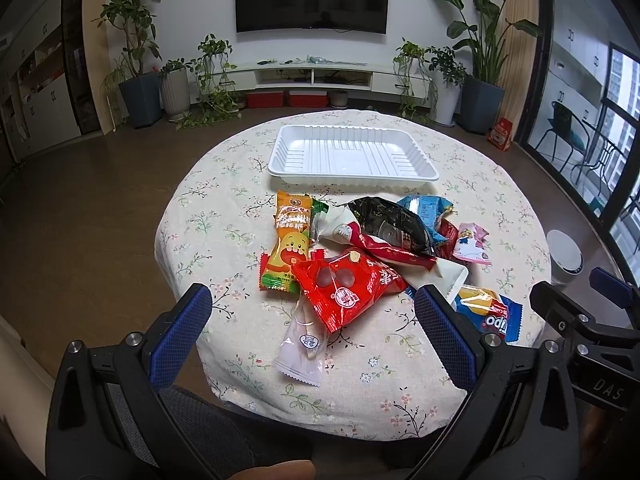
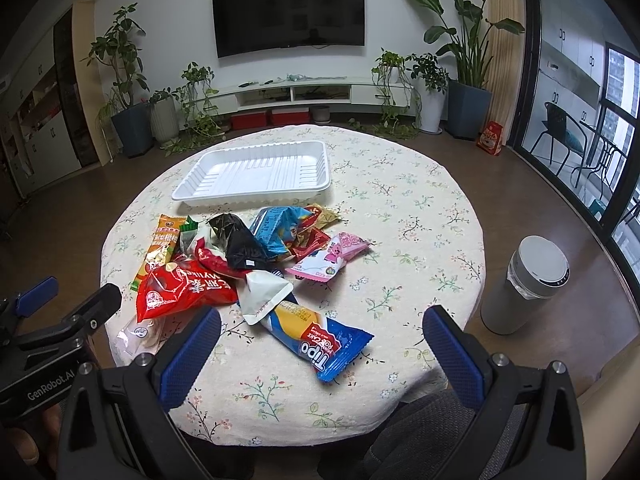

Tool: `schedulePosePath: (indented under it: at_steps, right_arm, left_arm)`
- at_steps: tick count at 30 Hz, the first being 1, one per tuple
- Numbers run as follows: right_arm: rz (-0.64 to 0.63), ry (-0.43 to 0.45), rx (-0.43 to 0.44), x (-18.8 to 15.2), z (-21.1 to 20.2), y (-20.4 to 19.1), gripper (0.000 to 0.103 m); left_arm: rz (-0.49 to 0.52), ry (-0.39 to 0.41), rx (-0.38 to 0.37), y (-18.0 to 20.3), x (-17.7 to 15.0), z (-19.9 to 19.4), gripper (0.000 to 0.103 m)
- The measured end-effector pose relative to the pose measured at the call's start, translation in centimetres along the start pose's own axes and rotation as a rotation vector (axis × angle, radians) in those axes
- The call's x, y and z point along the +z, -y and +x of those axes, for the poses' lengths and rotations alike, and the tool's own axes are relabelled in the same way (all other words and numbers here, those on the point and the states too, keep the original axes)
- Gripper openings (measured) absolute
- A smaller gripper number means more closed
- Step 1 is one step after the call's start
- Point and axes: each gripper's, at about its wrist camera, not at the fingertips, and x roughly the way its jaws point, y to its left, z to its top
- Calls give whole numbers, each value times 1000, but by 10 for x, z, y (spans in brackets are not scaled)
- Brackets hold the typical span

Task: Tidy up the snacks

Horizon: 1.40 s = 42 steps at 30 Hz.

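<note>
- Left gripper [image 1: 312,334] hovering over the near edge of the table, blue fingers [image 1: 182,336] spread wide, pinching nothing.
- Right gripper [image 2: 322,354] doing the same on the other side, fingers wide apart, empty.
- Red packet [image 1: 348,284] sitting btwn the left fingers in view, lying flat on the cloth, pale clear packet [image 1: 302,344] poking out under its near corner.
- Blue Tipo cake wrapper [image 2: 320,338] lying just ahead of the right gripper, nearest of the pile.
- Rest of the snacks heaping mid-table: orange packet [image 1: 288,240] at left, black bag [image 1: 390,222] on top, white pouch [image 2: 264,296], pink packet [image 2: 332,254] at right.
- White tray [image 1: 352,154] sitting beyond the pile, nothing in it, apart from the snacks.
- Round table [image 2: 420,216] w/ floral cloth carrying it all.
- Grey bin [image 2: 524,288] standing on the floor, right of the table.
</note>
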Motion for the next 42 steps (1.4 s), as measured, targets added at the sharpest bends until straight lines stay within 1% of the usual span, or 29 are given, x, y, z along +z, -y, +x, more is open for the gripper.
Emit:
schedulePosePath:
  at_steps: [19,20,23,38,42]
  right_arm:
    - [1,-3,3,-3,2,-2,103]
    - [1,-4,4,-3,1,-3,103]
    - [2,-4,4,-3,2,-2,103]
    - [3,-5,5,-3,2,-2,103]
    - [3,-8,5,-4,2,-3,103]
  left_arm:
    - [-1,-4,-1,0,-1,1,103]
    - [0,-4,-1,3,-6,2,103]
    - [0,-4,0,4,-9,2,103]
    - [0,-7,-1,3,-7,3,103]
    - [-2,-9,1,5,-14,4,103]
